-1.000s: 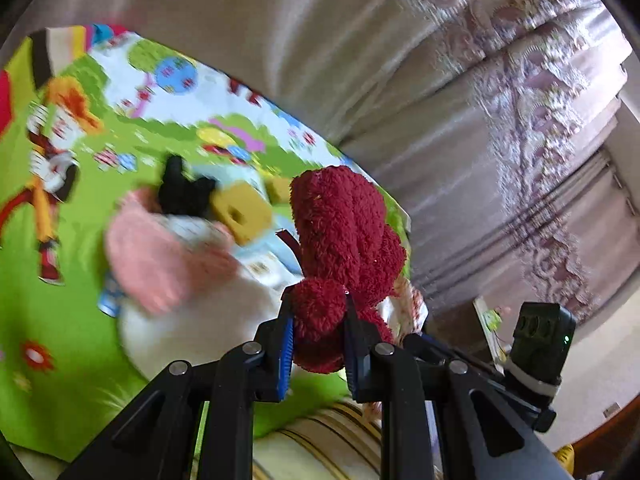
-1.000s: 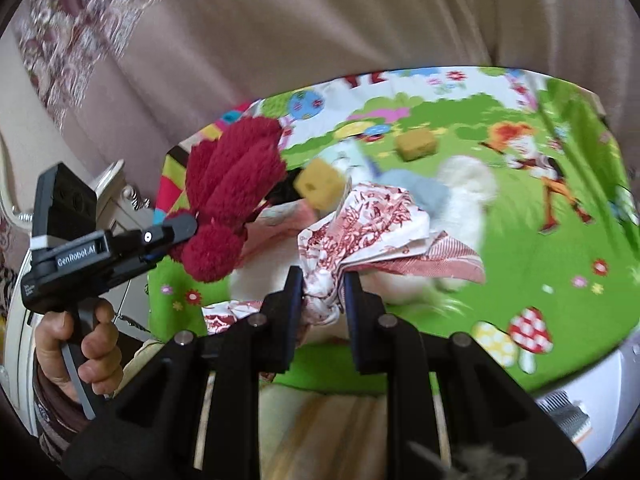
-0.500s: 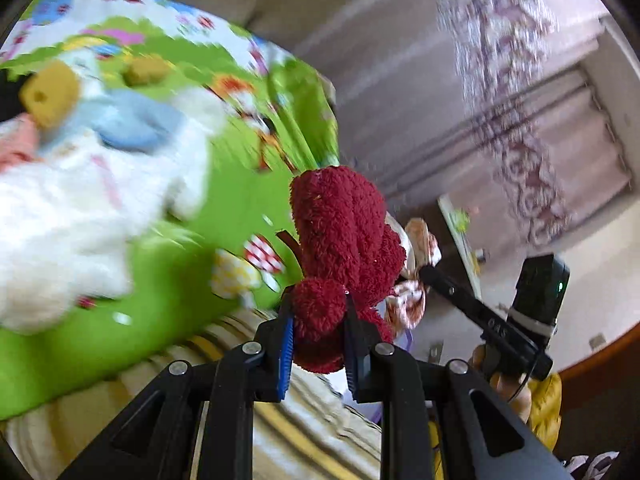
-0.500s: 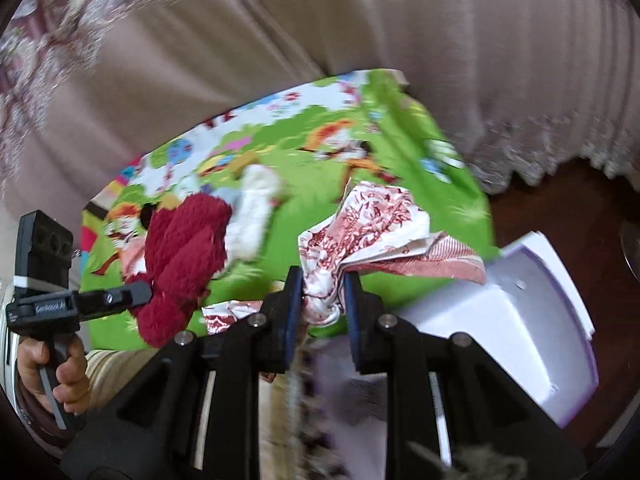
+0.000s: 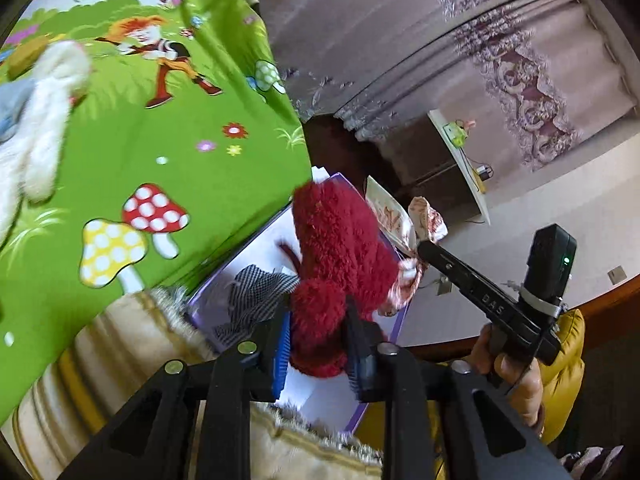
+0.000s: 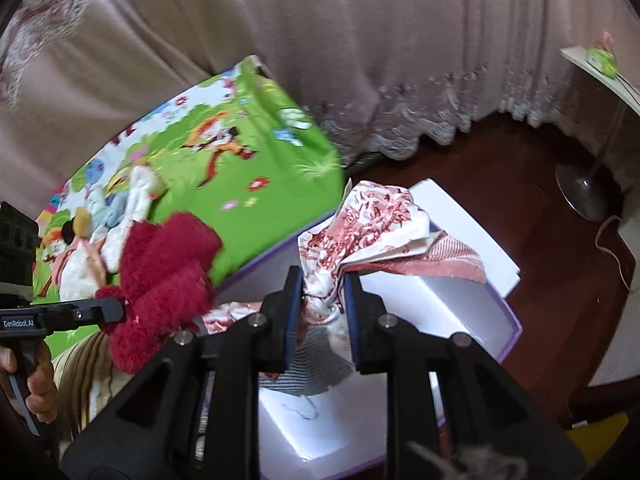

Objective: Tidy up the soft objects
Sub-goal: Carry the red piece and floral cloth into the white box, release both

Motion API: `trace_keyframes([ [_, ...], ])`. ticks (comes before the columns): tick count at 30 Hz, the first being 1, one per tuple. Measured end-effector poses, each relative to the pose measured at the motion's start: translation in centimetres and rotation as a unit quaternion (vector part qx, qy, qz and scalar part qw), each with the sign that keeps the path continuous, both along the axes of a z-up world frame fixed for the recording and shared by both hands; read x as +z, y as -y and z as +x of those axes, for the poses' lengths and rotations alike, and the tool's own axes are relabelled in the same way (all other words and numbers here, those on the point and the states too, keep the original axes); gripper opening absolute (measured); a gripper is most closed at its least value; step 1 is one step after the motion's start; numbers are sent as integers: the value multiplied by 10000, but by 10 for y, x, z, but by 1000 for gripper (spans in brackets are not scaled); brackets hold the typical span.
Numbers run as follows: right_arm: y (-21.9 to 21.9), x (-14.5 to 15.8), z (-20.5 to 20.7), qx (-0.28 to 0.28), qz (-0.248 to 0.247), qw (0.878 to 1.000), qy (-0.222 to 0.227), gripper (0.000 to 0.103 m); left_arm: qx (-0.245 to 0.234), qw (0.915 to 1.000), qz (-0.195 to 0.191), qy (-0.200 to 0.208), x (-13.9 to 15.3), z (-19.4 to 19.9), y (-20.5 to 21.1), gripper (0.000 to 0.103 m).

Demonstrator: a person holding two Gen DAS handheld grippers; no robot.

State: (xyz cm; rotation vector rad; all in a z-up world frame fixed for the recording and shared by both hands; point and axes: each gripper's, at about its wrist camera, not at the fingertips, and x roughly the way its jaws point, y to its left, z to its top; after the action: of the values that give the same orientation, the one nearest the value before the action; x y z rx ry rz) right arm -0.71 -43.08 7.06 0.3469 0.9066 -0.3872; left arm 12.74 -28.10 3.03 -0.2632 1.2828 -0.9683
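Plush (image 5: 340, 248) – dark red; cloth (image 6: 376, 216) – red-white print; box (image 6: 472, 316) – purple-edged white.

right tool (image 6: 320, 300) clamping patterned cloth (image 6: 372, 224), white box (image 6: 460, 304) below

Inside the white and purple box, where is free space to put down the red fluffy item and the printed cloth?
The box shows bare white floor on its far side, beside the open flap, and a patch near the front wall. The checkered cloth fills its near-left part. The left gripper holds the red fluffy item; the right gripper holds the printed cloth.
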Motion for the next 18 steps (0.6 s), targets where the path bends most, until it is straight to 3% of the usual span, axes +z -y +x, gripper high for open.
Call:
trace_keyframes([
  [2, 7, -3, -3, -89, -13, 9999, -51, 28, 34, 9998, 204, -41, -9, 4, 10, 43],
  [3, 9, -4, -3, -99, -4, 9999, -80, 34, 77, 9996, 256, -75, -12, 7, 10, 47],
  [7, 11, -12, -1, -73, 86, 9998, -158, 55, 108, 9993, 301, -205, -20, 5, 5, 49],
  [18, -1, -14, 5, 71, 220, 9997, -111, 58, 357, 9992, 183, -23, -4, 6, -22, 51],
])
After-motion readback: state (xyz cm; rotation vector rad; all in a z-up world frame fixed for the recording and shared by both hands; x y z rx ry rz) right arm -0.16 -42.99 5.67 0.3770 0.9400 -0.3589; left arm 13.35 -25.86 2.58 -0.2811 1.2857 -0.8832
